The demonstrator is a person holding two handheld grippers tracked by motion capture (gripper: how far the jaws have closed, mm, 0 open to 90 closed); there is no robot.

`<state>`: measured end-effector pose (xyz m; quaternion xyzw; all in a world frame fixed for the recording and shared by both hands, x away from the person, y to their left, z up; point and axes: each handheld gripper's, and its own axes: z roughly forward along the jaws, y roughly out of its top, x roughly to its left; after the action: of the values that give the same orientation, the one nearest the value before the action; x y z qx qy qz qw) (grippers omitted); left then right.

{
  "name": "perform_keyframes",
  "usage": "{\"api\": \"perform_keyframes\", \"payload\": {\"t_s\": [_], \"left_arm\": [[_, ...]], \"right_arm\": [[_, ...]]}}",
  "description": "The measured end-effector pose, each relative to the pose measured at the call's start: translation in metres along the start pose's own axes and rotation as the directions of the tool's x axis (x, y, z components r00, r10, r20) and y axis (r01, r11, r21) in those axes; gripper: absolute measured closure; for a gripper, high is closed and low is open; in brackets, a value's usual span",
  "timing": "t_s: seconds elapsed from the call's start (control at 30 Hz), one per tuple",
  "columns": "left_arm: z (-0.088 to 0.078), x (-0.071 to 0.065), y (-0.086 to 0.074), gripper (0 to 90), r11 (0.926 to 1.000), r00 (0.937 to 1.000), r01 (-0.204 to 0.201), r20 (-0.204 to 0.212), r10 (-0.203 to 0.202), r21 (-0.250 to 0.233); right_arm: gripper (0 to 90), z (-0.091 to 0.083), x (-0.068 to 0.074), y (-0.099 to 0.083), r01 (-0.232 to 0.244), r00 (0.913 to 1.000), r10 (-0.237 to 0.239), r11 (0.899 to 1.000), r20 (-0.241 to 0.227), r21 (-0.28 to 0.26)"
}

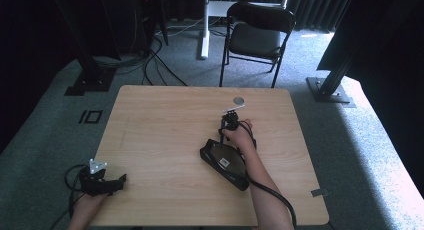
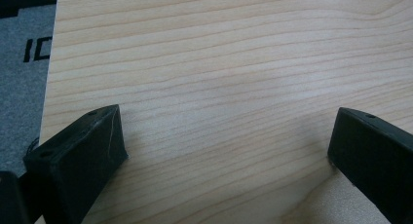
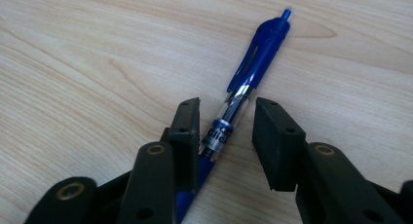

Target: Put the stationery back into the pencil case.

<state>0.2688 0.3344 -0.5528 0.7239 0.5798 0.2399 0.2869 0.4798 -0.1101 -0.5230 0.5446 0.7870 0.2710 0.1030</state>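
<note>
A blue click pen [image 3: 258,53] with a clear barrel lies flat on the wooden table [image 3: 97,48]. My right gripper [image 3: 227,107] stands open around its middle: the pen rests against the left jaw, and a gap shows before the right jaw. In the high view the right gripper [image 1: 231,121] is right of the table's centre. My left gripper [image 1: 102,182] sits at the front left corner. It is open [image 2: 228,116], with bare wood [image 2: 219,48] between its jaws.
A black pouch [image 1: 225,162] lies under the right forearm. A small round grey object [image 1: 239,99] sits near the far edge. A black folding chair [image 1: 257,37] stands beyond the table. The table's left edge and grey carpet [image 2: 19,87] are close to the left gripper.
</note>
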Motion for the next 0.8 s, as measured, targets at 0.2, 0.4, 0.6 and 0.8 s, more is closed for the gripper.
{"api": "perform_keyframes", "payload": {"t_s": [0.2, 0.4, 0.6, 0.8], "left_arm": [[0.0000, 0.0000, 0.0000, 0.4, 1.0000, 1.0000, 0.000, 0.000, 0.000, 0.000], [0.0000, 0.0000, 0.0000, 0.4, 1.0000, 1.0000, 0.000, 0.000, 0.000, 0.000], [0.0000, 0.0000, 0.0000, 0.4, 1.0000, 1.0000, 0.000, 0.000, 0.000, 0.000], [0.0000, 0.0000, 0.0000, 0.4, 1.0000, 1.0000, 0.000, 0.000, 0.000, 0.000]], "right_arm": [[67.3, 0.0013, 0.0010, 0.0010, 0.015, 0.9998, -0.016, 1.000, 0.015, 0.014], [73.1, 0.0004, 0.0008, 0.0010, 0.037, 0.9983, -0.038, 0.999, 0.044, 0.028], [79.0, 0.0003, 0.0004, 0.0011, 0.044, 0.9979, -0.045, 0.999, 0.047, 0.032], [79.5, 0.0004, -0.0007, 0.0017, 0.028, 0.9986, -0.029, 0.999, 0.044, 0.030]]}}
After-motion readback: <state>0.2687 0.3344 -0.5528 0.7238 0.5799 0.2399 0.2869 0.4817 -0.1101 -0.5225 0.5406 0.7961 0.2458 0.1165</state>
